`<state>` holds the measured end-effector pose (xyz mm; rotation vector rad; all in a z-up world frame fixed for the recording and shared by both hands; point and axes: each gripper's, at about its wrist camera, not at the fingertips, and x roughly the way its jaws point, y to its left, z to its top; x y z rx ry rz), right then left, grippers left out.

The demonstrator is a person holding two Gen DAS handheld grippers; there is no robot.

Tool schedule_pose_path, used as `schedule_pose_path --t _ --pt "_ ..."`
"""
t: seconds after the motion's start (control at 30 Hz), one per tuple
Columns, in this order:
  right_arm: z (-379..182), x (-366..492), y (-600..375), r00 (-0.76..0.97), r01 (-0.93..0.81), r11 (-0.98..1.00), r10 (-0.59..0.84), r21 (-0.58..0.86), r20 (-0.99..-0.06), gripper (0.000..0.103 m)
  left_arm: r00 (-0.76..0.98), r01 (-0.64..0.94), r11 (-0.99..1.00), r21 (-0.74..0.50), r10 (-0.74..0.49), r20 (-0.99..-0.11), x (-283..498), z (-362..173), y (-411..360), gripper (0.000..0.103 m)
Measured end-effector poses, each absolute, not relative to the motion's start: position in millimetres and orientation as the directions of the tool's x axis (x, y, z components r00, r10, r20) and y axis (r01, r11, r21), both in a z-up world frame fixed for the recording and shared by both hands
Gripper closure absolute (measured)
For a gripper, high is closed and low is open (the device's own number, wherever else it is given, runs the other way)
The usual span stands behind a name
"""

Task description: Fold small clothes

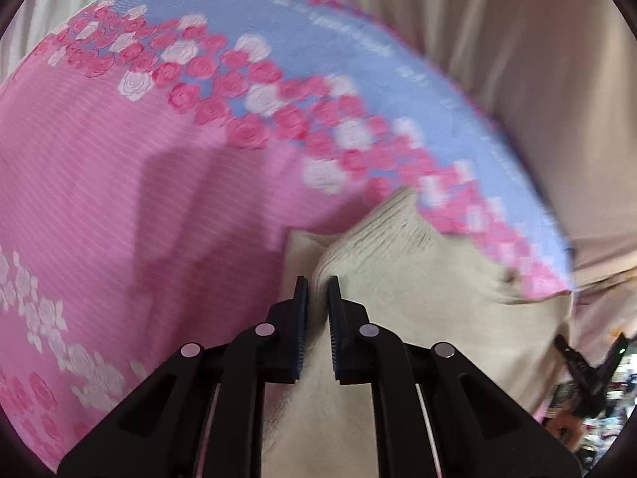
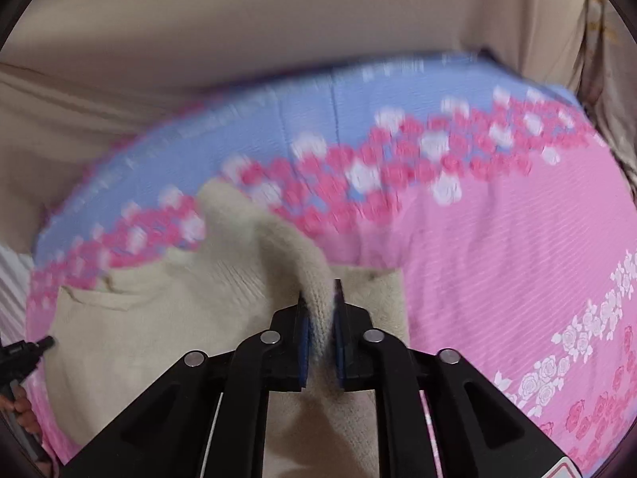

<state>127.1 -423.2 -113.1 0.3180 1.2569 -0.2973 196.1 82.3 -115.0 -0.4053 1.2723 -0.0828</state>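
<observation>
A small beige knit garment lies on a pink and blue rose-print bedsheet. My left gripper is shut on a raised fold of the garment's left edge. In the right wrist view the same garment spreads to the left, and my right gripper is shut on a ribbed ridge of it, lifted off the sheet. The other gripper shows at the far right of the left wrist view and at the far left of the right wrist view.
Beige cloth hangs behind the bed's far edge. The sheet's blue band runs along that edge. Cluttered things show low at the right beyond the bed.
</observation>
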Motion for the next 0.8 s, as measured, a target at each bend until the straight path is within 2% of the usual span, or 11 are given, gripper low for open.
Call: schedule_pose_path --t 0.03,0.1,0.17,0.2,0.23,0.27,0.33,0.43,0.5,0.6,0.8 --pt "-123 128 -424 0.240 0.393 0.918 -0.054 0.046 -0.969 0.087 0.263 -0.170 0.930 -0.327 -0.277 -0.924 196 -128 82 0.090" --pt "-102 114 -419 0.338 0.403 0.912 -0.067 0.080 -0.939 0.087 0.269 -0.161 0.935 -0.317 -0.267 -0.925 192 -125 78 0.089" --pt "-66 88 -408 0.449 0.399 0.910 -0.086 0.114 -0.890 0.087 0.322 -0.114 0.959 -0.258 -0.210 -0.923 176 -99 75 0.082" --pt "-54 74 -401 0.484 0.391 0.910 -0.078 0.136 -0.871 0.086 0.338 -0.107 0.967 -0.232 -0.184 -0.923 170 -93 75 0.076" --pt "-48 63 -393 0.504 0.375 0.914 -0.060 0.156 -0.861 0.084 0.357 -0.105 0.973 -0.206 -0.157 -0.921 158 -84 78 0.059" --pt "-47 54 -384 0.506 0.361 0.919 -0.051 0.158 -0.861 0.082 0.368 -0.104 0.975 -0.197 -0.146 -0.918 145 -78 82 0.052" --pt "-67 39 -366 0.450 0.331 0.938 -0.061 0.103 -0.891 0.064 0.378 -0.110 0.968 -0.227 -0.171 -0.910 122 -78 94 0.052" --pt "-108 22 -345 0.329 0.302 0.953 -0.119 -0.015 -0.937 0.066 0.323 -0.177 0.930 -0.323 -0.255 -0.912 89 -102 108 0.051" --pt "-101 10 -339 0.354 0.306 0.951 -0.147 -0.034 -0.923 0.066 0.285 -0.234 0.911 -0.339 -0.269 -0.920 75 -117 115 0.051" --pt "-84 -3 -332 0.383 0.330 0.943 -0.089 0.046 -0.920 0.065 0.253 -0.273 0.877 -0.396 -0.331 -0.909 56 -135 118 0.049" --pt "-73 -10 -321 0.418 0.339 0.926 0.010 0.166 -0.908 0.065 0.307 -0.349 0.801 -0.487 -0.393 -0.867 47 -146 118 0.025"
